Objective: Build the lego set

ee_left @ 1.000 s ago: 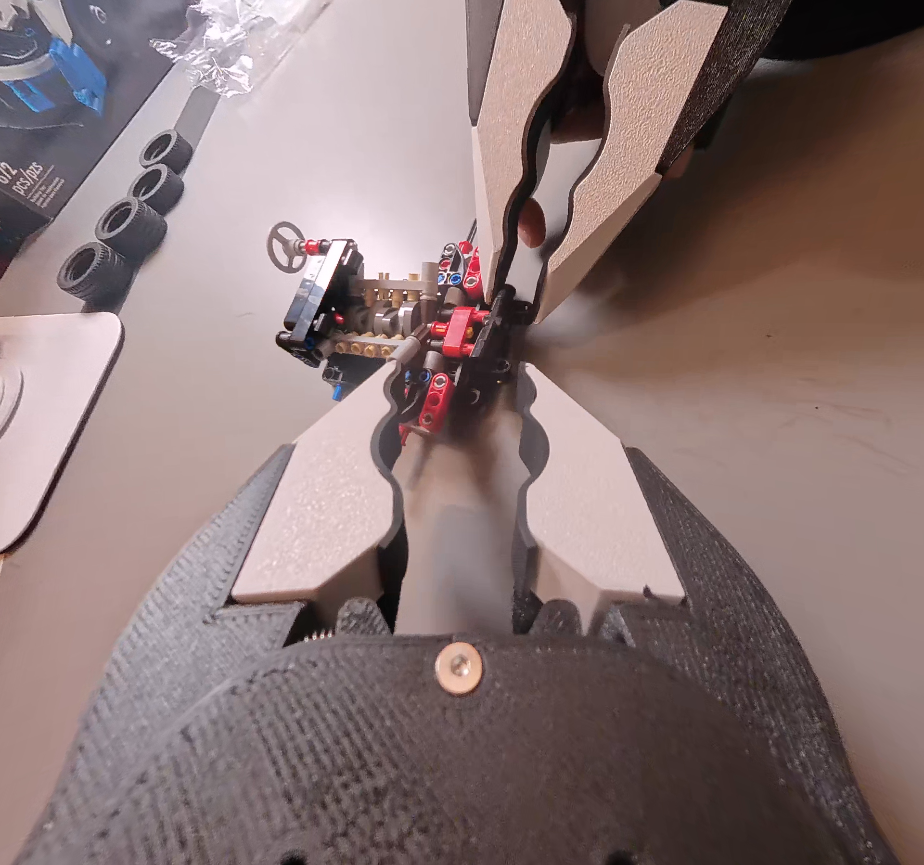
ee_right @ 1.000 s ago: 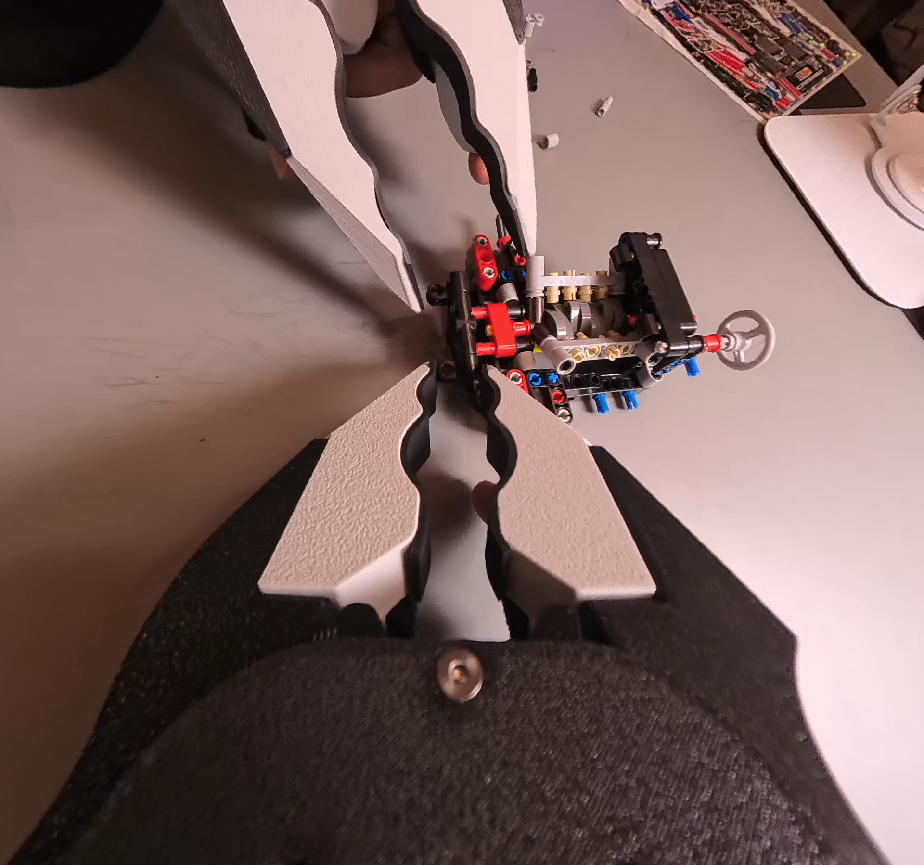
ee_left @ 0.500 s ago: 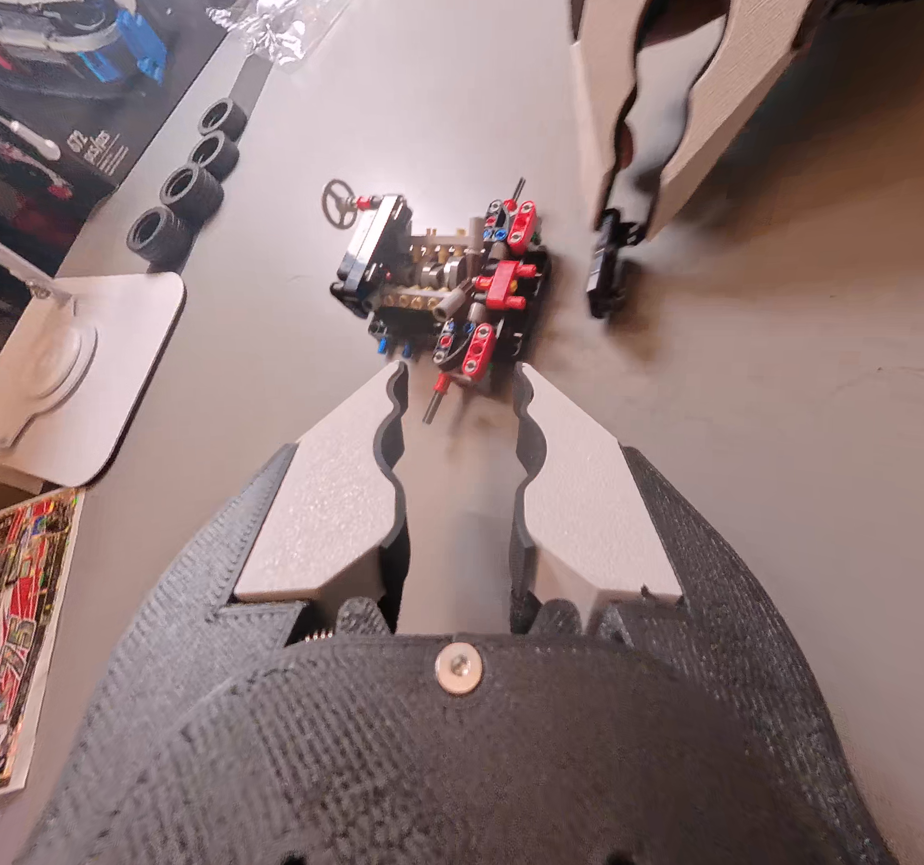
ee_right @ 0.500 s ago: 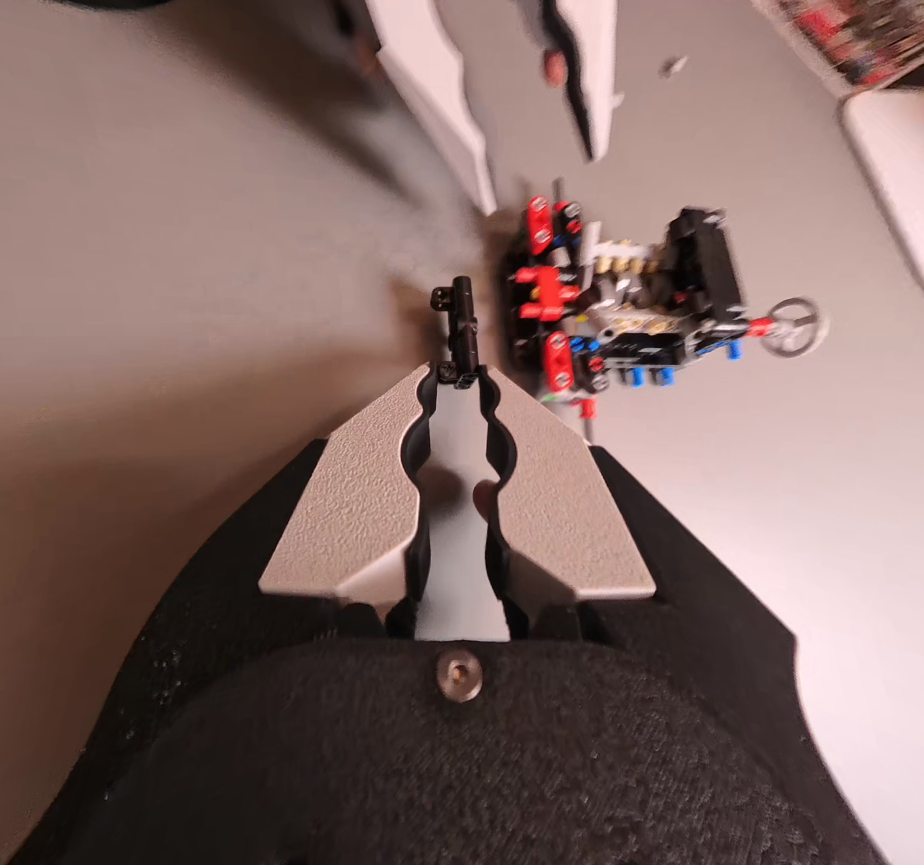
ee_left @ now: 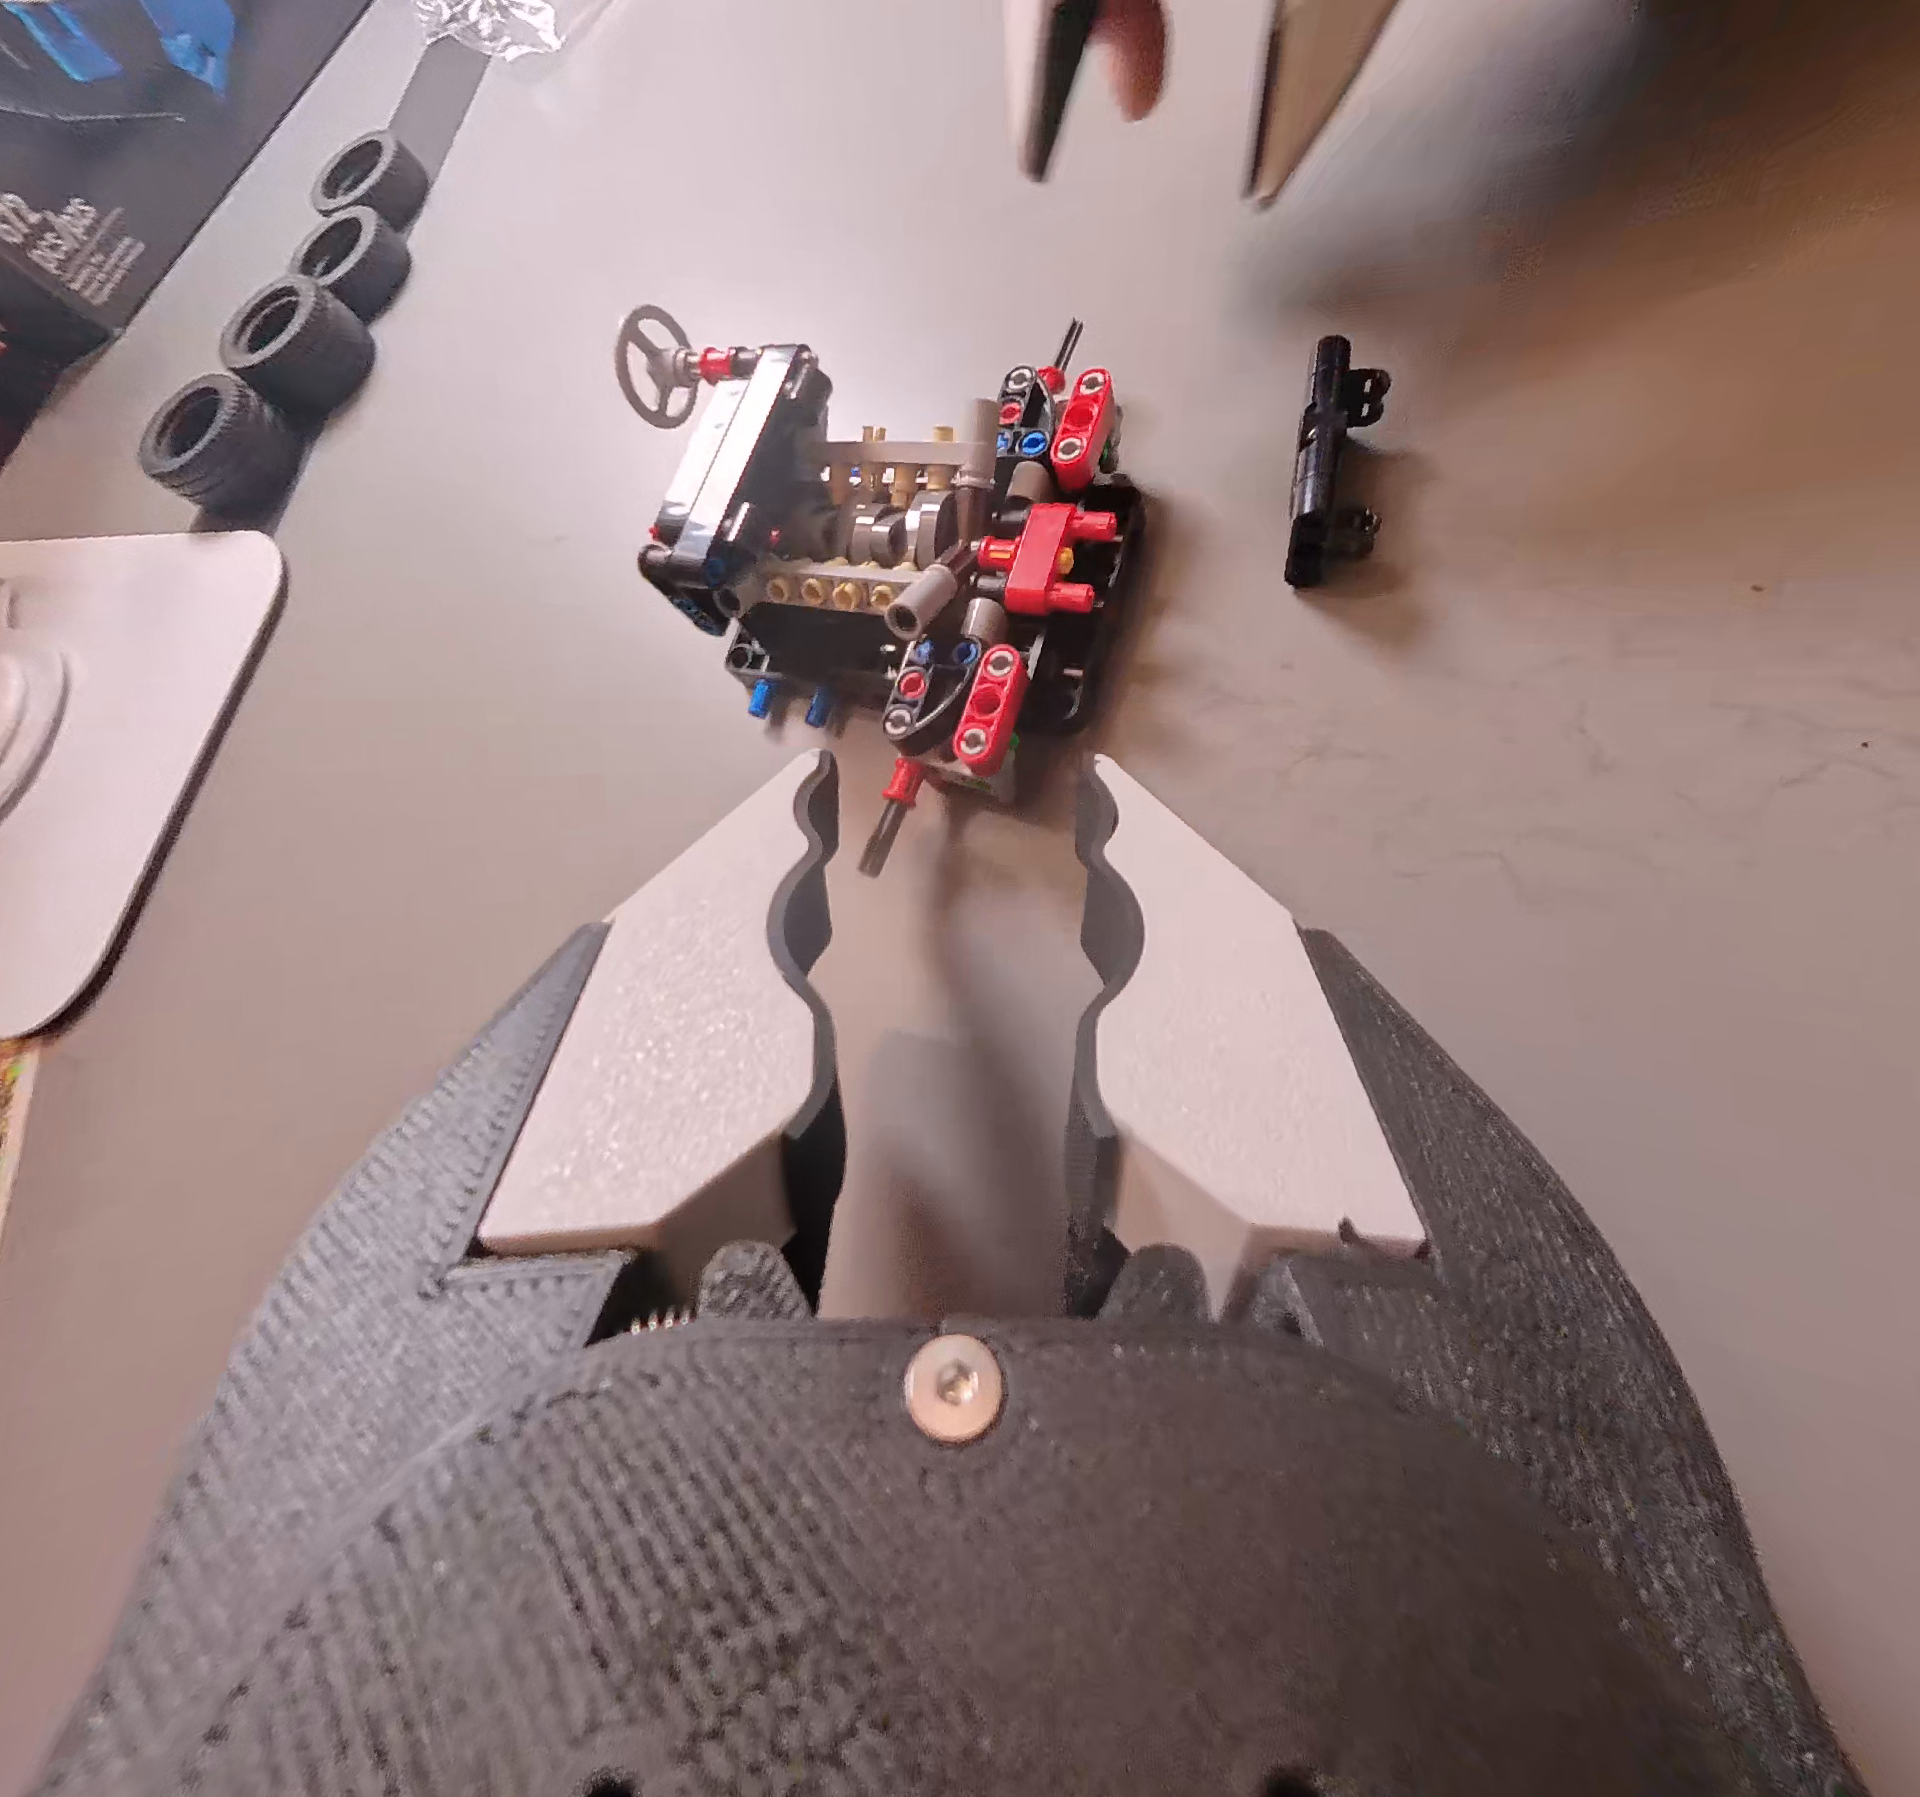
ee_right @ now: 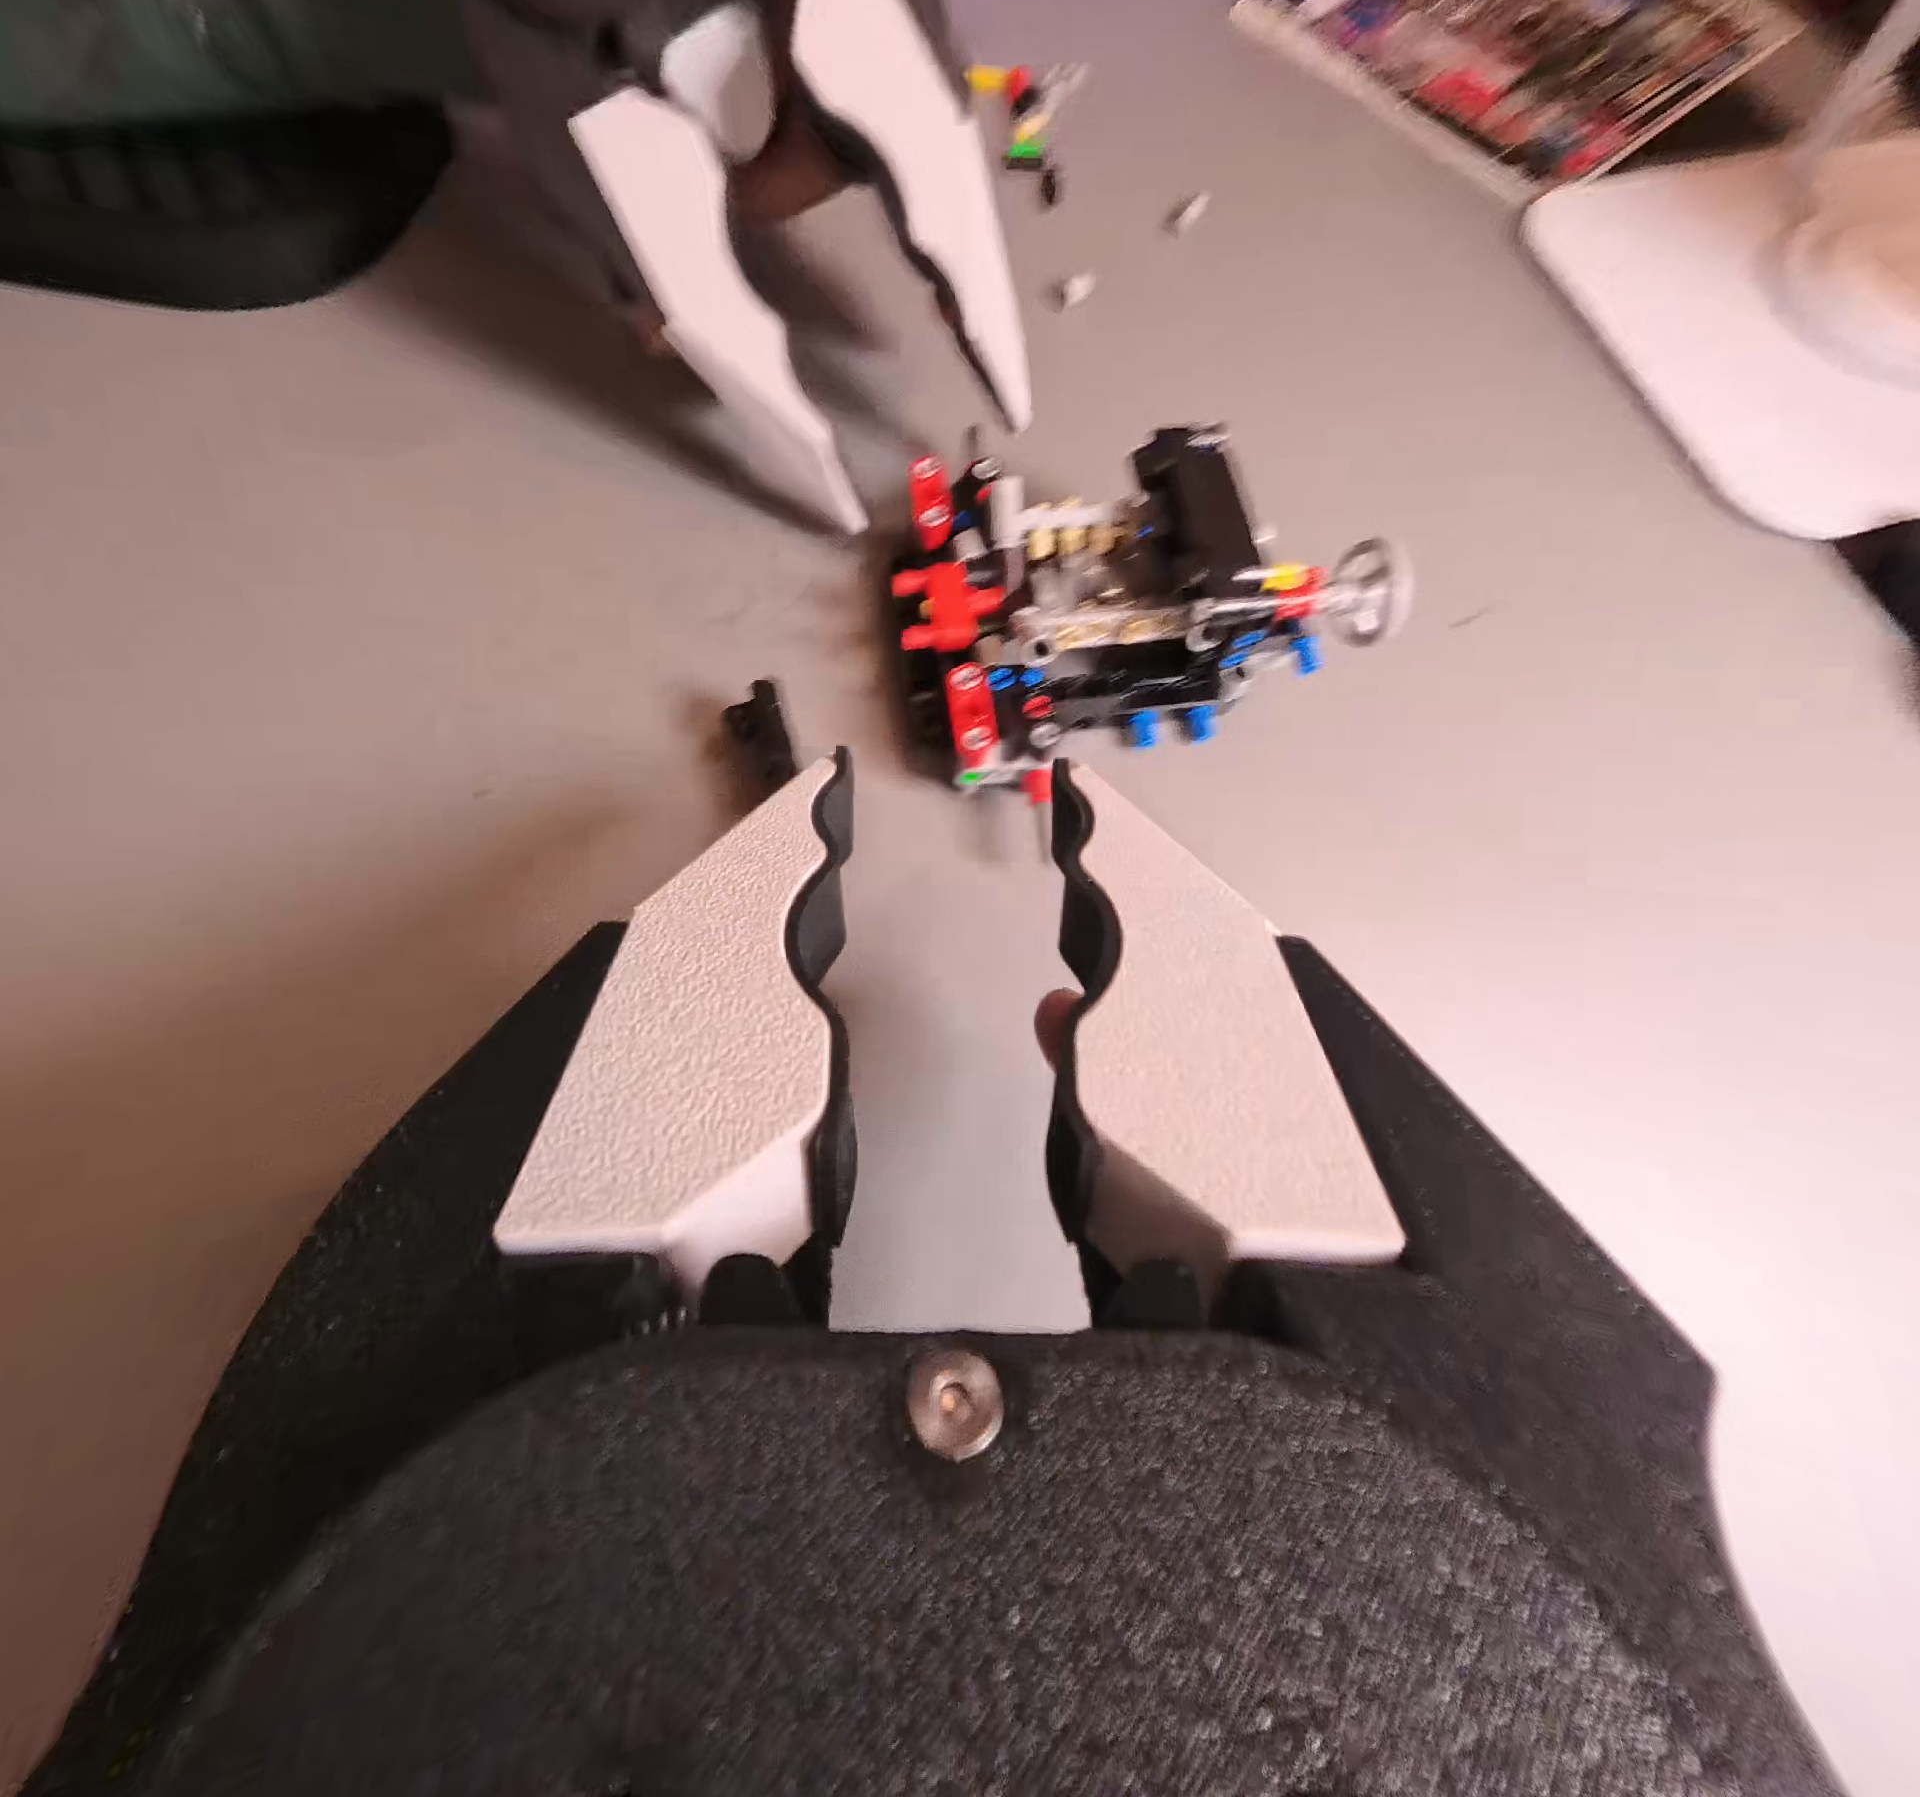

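The lego car frame (ee_left: 894, 542) sits on the counter (ee_left: 1455, 812), just past the tips of the left tool (ee_left: 956, 781). That tool's two fingers are apart and hold nothing. A small black piece (ee_left: 1325, 474) lies alone, to the right of the frame. The right tool (ee_right: 951, 776) is apart and empty too; its view is blurry, and it hides part of the black piece.
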The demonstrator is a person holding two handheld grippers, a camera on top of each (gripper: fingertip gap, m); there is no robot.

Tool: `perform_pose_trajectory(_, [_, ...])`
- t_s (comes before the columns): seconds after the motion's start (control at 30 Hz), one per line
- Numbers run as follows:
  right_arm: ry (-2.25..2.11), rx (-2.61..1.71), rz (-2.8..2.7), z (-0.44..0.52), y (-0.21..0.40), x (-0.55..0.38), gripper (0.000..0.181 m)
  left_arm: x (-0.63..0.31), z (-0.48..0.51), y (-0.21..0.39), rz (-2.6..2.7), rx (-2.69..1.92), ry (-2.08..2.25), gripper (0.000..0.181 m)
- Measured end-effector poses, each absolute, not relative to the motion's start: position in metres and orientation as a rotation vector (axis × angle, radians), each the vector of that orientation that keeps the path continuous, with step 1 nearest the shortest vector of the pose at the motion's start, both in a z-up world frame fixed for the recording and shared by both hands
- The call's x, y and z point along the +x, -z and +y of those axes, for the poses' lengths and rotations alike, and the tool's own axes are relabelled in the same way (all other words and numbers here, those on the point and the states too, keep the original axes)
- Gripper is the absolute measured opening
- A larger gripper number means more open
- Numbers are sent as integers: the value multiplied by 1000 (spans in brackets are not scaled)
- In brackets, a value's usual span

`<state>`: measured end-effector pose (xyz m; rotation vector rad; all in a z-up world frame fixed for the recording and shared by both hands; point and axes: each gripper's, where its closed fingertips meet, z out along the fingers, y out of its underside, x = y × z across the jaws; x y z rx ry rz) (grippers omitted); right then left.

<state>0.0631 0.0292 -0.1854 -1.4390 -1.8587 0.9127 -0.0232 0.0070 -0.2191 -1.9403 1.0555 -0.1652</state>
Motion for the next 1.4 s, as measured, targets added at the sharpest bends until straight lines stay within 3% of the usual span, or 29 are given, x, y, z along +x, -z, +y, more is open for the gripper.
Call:
perform_pose_trajectory(0.13, [-697, -1336, -1904, 40, 210, 42, 43, -17, 12, 229, 1119, -1968, 186, 36])
perform_pose_trajectory(0.2, [-657, -1305, -1928, 38, 220, 34, 34, -17, 15, 228, 1098, -1972, 187, 26])
perform_pose_trajectory(0.23, [-656, -1297, -1933, 37, 222, 32, 26, -18, 16, 228, 1089, -1976, 180, 26])
perform_pose_trajectory(0.43, [-892, -1379, -1979, 20, 206, 36, 25, -10, -5, 209, 984, -2031, 451, 25])
perform_pose_trajectory(0.6, [-1464, -1715, -1974, -5, 164, 43, 24, 1, -30, 162, 880, -1971, 721, 27])
perform_pose_trajectory(0.7, [-1795, -1921, -1848, -17, 141, 39, 23, 4, -44, 140, 905, -1875, 703, 39])
perform_pose_trajectory(1.1, [-2019, -2072, -1461, -11, 146, 16, 21, 38, -47, 173, 777, -1884, 425, 66])
perform_pose_trajectory(1.2, [-2021, -2111, -1246, 2, 146, 8, 9, 46, -35, 178, 627, -1919, 354, 73])
perform_pose_trajectory(1.4, [-1973, -2091, -1046, 12, 145, 1, 8, 42, -10, 189, 517, -1983, 218, 57])
